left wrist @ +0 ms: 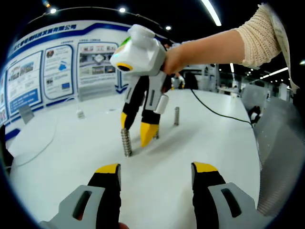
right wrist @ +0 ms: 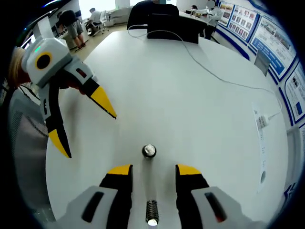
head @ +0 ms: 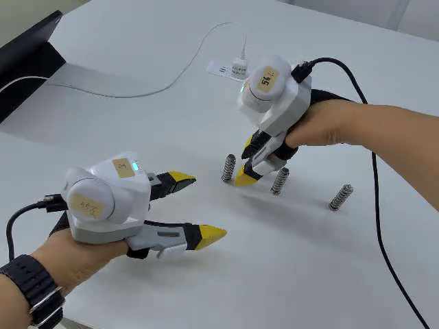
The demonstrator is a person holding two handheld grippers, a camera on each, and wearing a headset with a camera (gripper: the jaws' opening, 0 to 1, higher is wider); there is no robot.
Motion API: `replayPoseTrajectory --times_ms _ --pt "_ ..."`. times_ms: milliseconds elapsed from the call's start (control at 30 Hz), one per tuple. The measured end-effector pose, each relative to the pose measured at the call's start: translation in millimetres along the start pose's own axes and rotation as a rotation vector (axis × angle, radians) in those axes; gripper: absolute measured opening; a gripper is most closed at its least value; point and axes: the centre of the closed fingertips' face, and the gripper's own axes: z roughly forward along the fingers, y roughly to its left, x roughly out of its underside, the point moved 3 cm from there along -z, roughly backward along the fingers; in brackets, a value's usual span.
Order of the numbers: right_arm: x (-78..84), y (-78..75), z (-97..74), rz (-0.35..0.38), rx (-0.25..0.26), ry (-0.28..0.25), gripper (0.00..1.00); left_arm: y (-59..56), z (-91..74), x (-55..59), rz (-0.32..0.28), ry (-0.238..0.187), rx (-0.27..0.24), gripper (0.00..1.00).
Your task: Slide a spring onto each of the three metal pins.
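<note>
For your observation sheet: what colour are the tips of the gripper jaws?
Yellow on both the left gripper and the right gripper; clearest in the head view.

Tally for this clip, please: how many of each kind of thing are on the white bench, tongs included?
Coiled grey metal springs, upright: 3
White hand-held tongs with yellow tips: 2, left tongs and right tongs, both open
White cable with plug end: 1
Black screen at the bench edge: 1
Total: 7
</note>
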Motion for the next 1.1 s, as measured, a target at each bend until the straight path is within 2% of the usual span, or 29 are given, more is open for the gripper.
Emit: replayPoseTrajectory --times_ms 667,1100 --pt "20.7 -7.7 -16.3 0.062 0.051 -0.056 0.54 -1.8 0.4 -7.8 0.013 0.008 0.004 0.61" --pt "44.9 -12.4 -30.7 0.133 0.098 -0.095 0.61 -1.0 1.5 -9.7 0.019 0.024 0.003 0.63"
